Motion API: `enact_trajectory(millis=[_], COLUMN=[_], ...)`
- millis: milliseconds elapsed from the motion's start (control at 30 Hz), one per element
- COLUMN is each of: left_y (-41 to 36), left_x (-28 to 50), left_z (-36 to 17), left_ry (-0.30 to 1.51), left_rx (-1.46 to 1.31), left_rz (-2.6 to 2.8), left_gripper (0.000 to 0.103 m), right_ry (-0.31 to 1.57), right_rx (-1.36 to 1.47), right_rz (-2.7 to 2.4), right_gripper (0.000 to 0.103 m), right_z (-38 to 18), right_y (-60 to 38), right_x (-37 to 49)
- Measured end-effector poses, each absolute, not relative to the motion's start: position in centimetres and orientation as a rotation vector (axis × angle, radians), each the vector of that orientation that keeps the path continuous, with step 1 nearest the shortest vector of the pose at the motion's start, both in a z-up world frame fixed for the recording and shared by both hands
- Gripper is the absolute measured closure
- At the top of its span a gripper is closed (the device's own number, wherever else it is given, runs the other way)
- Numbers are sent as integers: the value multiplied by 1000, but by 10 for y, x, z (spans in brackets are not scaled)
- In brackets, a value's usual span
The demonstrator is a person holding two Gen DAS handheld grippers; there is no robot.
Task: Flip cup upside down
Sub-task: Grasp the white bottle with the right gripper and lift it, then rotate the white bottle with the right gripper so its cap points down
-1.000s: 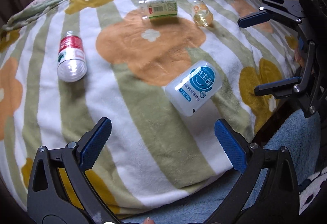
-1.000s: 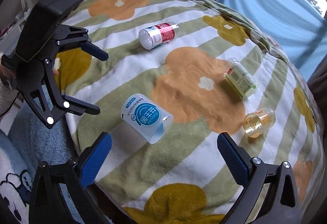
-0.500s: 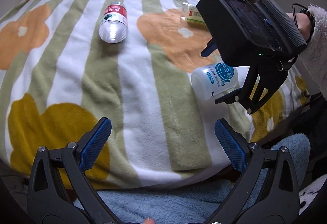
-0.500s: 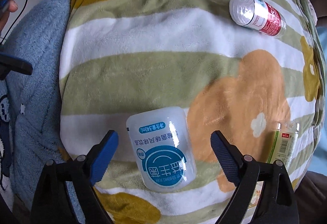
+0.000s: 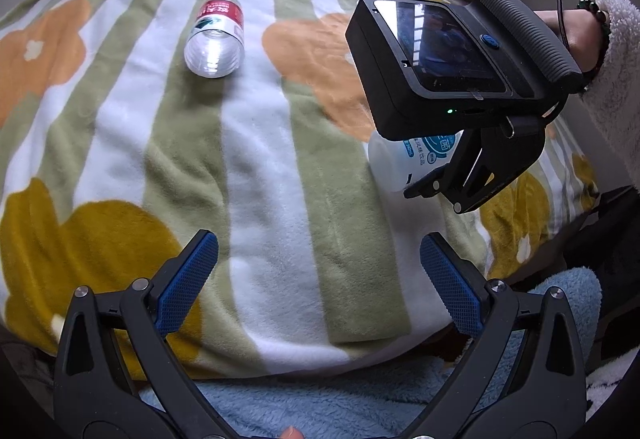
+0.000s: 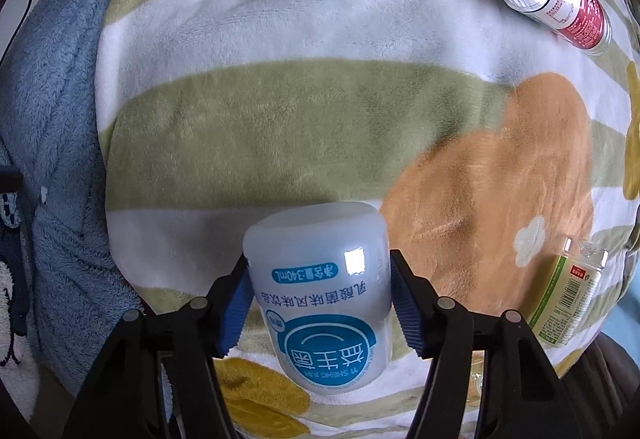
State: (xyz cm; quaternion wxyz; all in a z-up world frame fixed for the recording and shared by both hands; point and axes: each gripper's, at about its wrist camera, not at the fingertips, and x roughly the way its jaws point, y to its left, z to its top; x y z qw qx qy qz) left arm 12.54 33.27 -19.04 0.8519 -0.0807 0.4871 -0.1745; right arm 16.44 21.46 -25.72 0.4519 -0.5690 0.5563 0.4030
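Cup (image 6: 320, 291) now pinched between right gripper (image 6: 320, 299) pads; left gripper (image 5: 316, 279) stays spread

Blanket (image 5: 256, 175) lies bare ahead of the left gripper (image 5: 318, 279); red bottle (image 5: 216, 39) far off, right gripper (image 5: 460, 87) blocks the right side.

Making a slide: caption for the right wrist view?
Right hand-held gripper clamps the white cup lying on a striped blanket.
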Motion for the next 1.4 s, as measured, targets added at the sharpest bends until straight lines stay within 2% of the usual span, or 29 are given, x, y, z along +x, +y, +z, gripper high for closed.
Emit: enact_trajectory(millis=[167, 400, 500, 700, 867, 933, 1033, 1133, 1400], left_y=[334, 335, 333, 330, 331, 334, 337, 339, 338], left_x=[128, 131, 131, 129, 128, 128, 129, 130, 136], left_z=[-192, -193, -194, -193, -193, -193, -193, -193, -194], left_ry=[1026, 1031, 1034, 1030, 1035, 1034, 1028, 1022, 1003], left_rx=[-188, -221, -225, -227, -228, -240, -245, -252, -275], left_rz=[-368, -383, -388, -402, -403, -401, -393, -387, -370], left_gripper=[2, 2, 2, 2, 2, 2, 2, 2, 2], right_ry=[1503, 1716, 1774, 1853, 1844, 1826, 1766, 1621, 959], right_rx=[-1179, -645, -500, -477, -508, -478, -432, -364, -95], right_rz=[885, 608, 550, 491, 468, 479, 504, 522, 539], right_gripper=[44, 44, 44, 43, 43, 46, 46, 46, 46], right_z=[-254, -251, -252, -263, -272, -271, -251, -228, -185], right_y=[211, 176, 160, 153, 194, 195, 183, 169, 111], right_x=[199, 246, 254, 256, 303, 306, 317, 321, 276])
